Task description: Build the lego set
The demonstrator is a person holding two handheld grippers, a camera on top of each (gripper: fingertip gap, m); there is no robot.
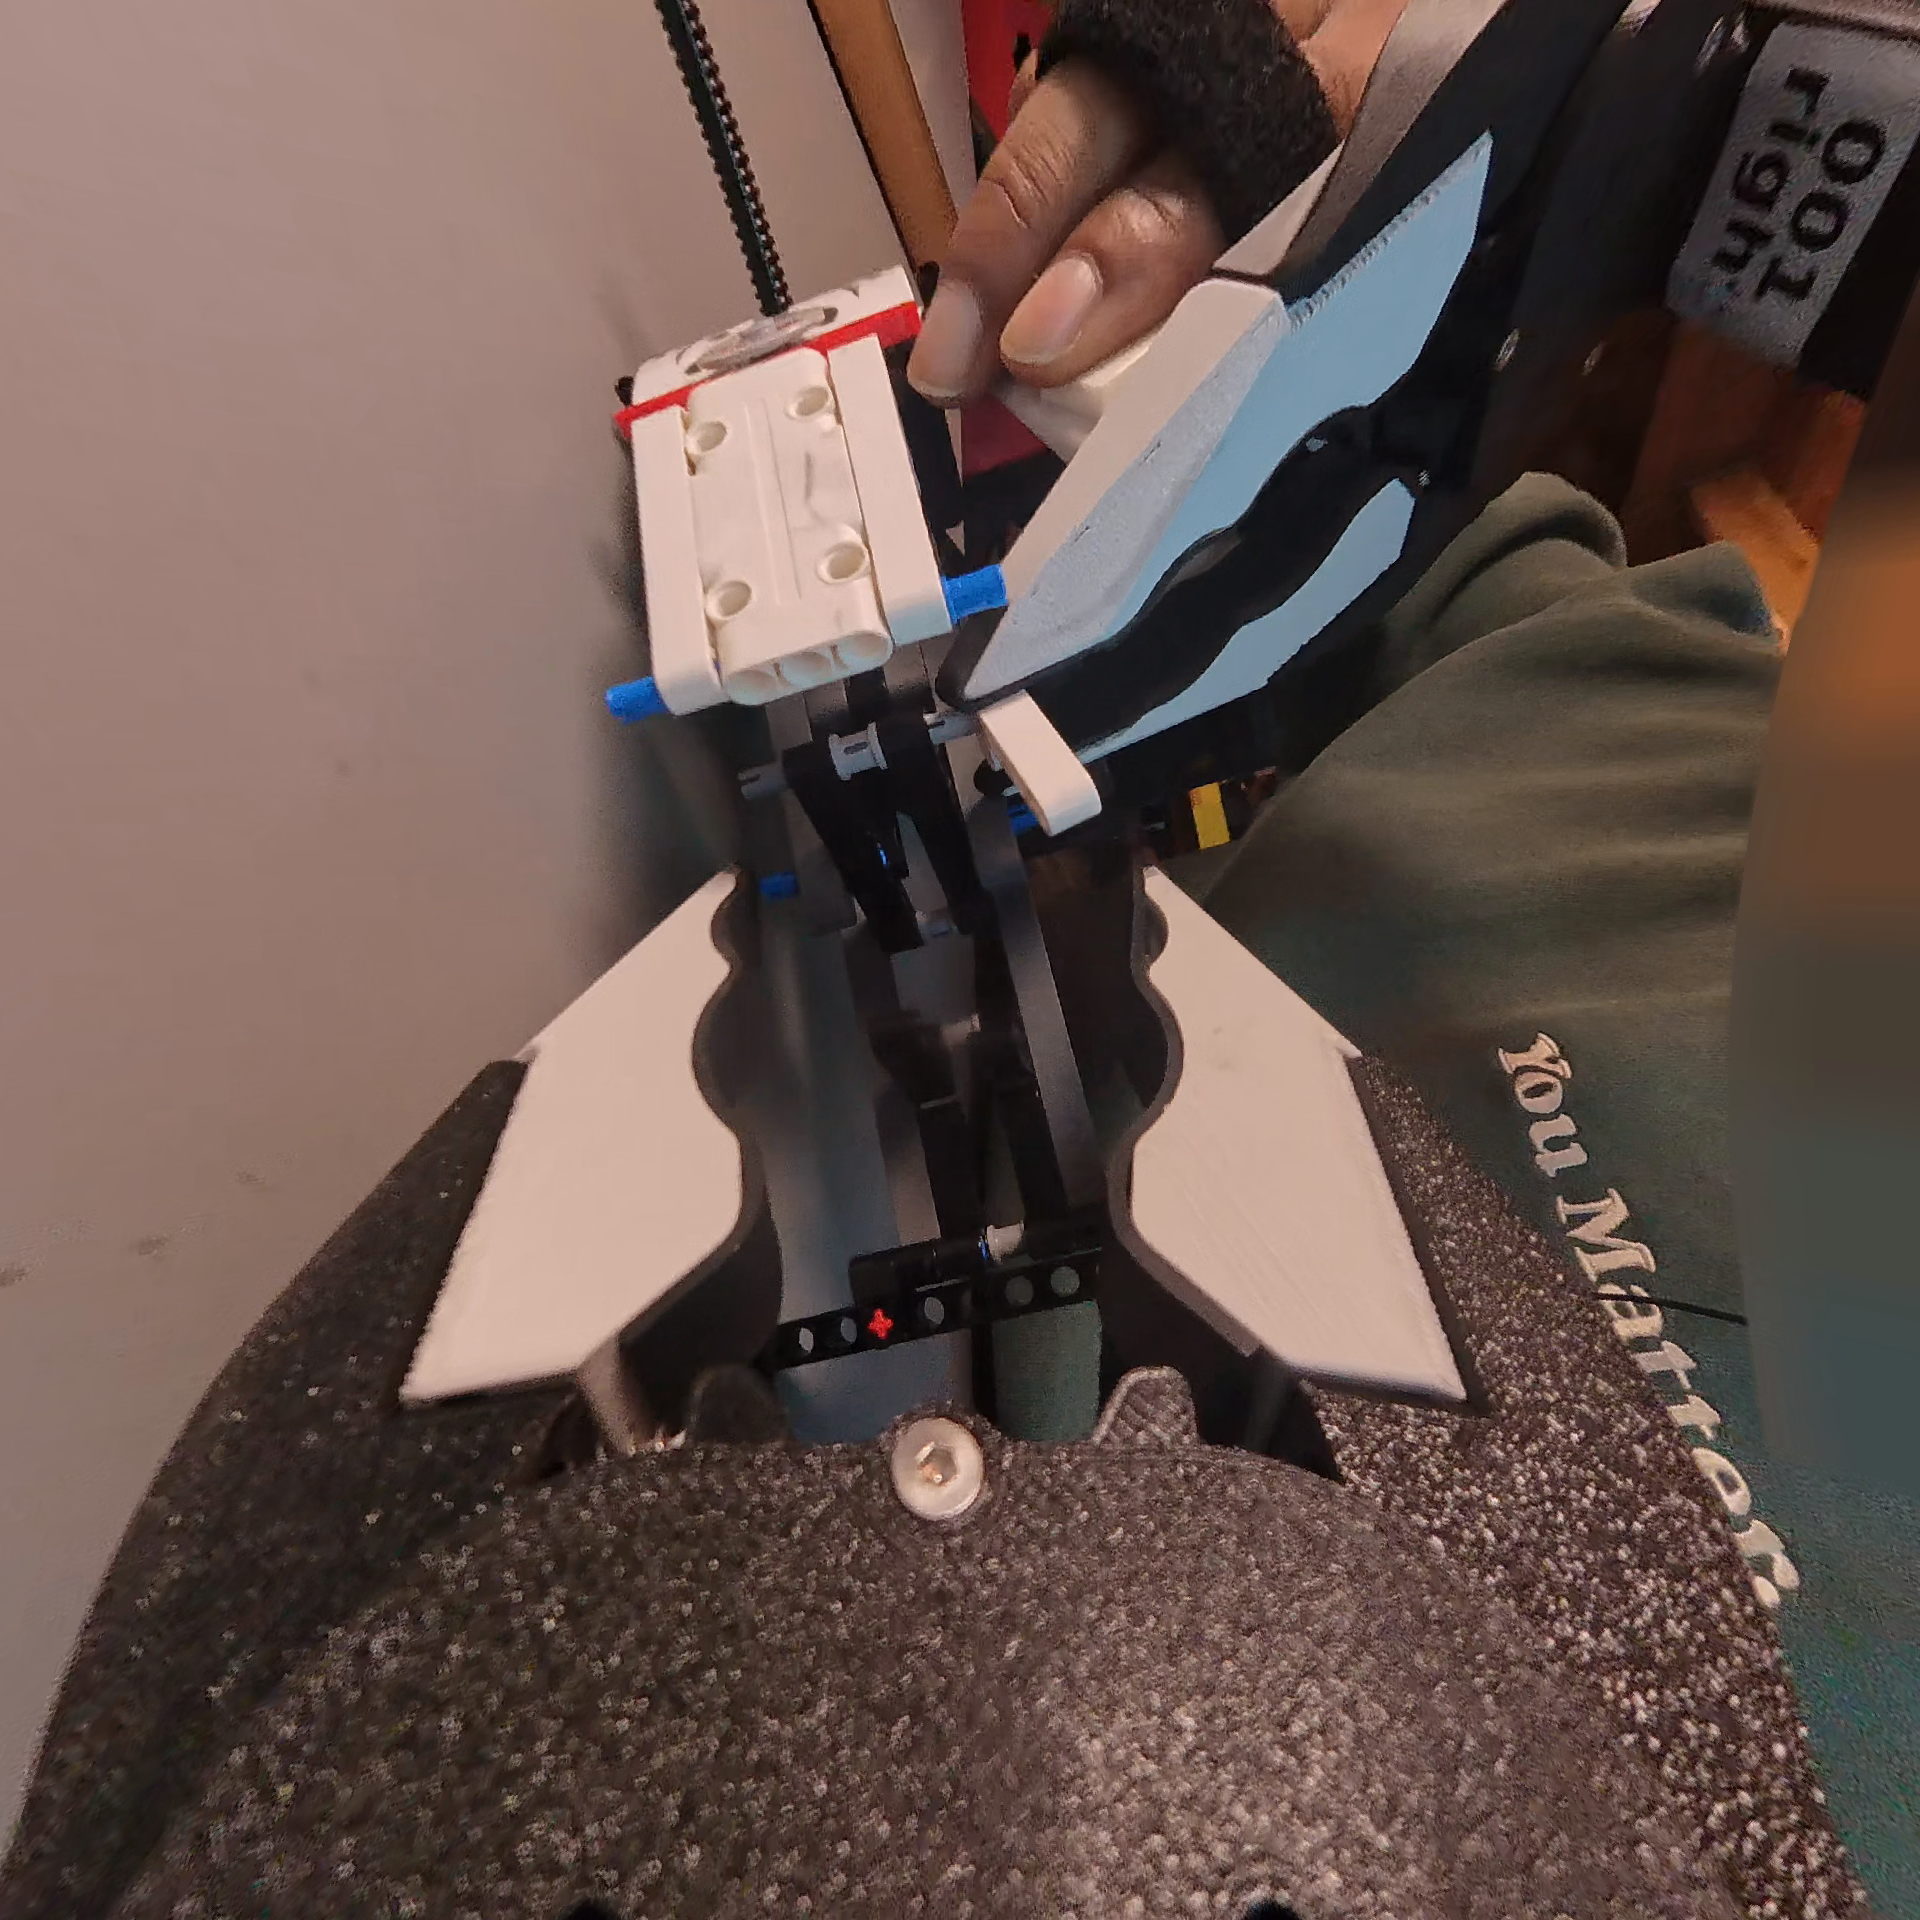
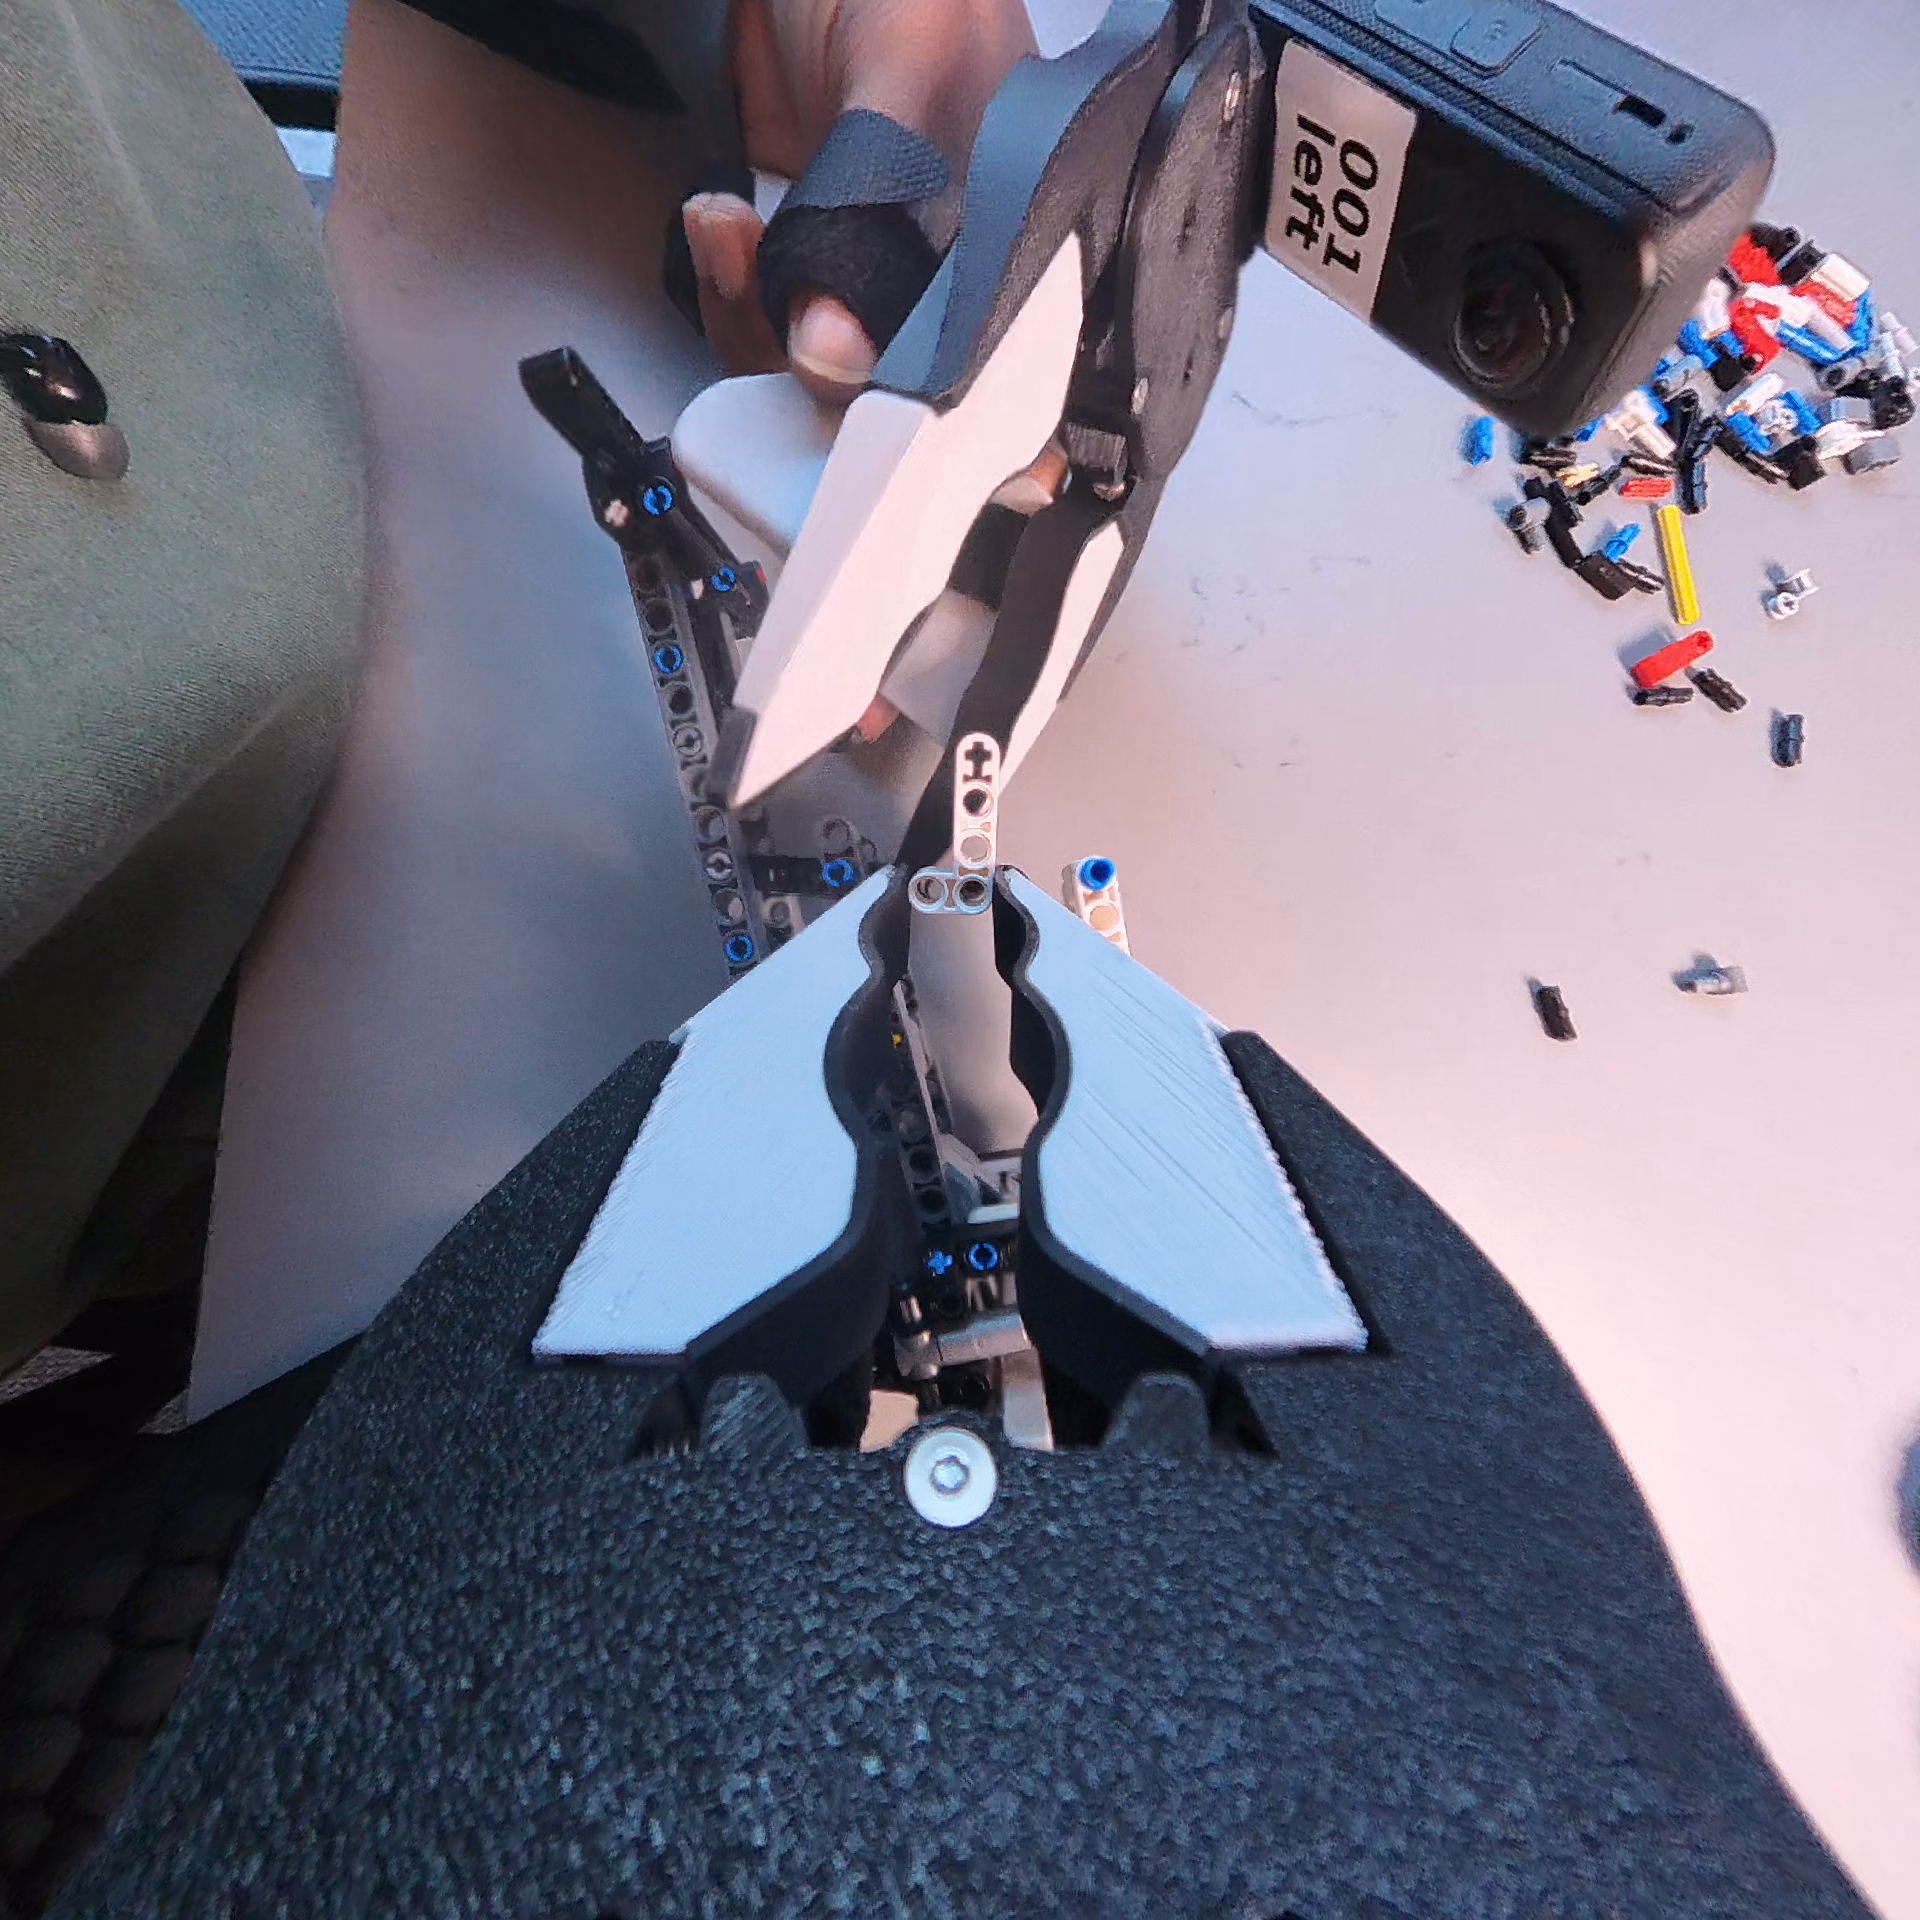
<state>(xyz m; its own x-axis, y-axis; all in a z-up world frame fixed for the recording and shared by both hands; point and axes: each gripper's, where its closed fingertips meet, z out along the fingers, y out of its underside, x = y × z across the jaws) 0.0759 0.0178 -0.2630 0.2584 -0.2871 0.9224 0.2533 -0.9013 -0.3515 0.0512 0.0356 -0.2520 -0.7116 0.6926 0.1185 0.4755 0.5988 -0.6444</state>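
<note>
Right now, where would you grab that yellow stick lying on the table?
Probably at the middle of the yellow stick, from straight above, jaws closing across its thin width. It lies flat on the table, and black pieces crowd its upper end.

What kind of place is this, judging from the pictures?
Probably an indoor desk or work table, not a factory: a plain white tabletop, a loose pile of small lego parts on it, and a bare wall close behind.
</note>
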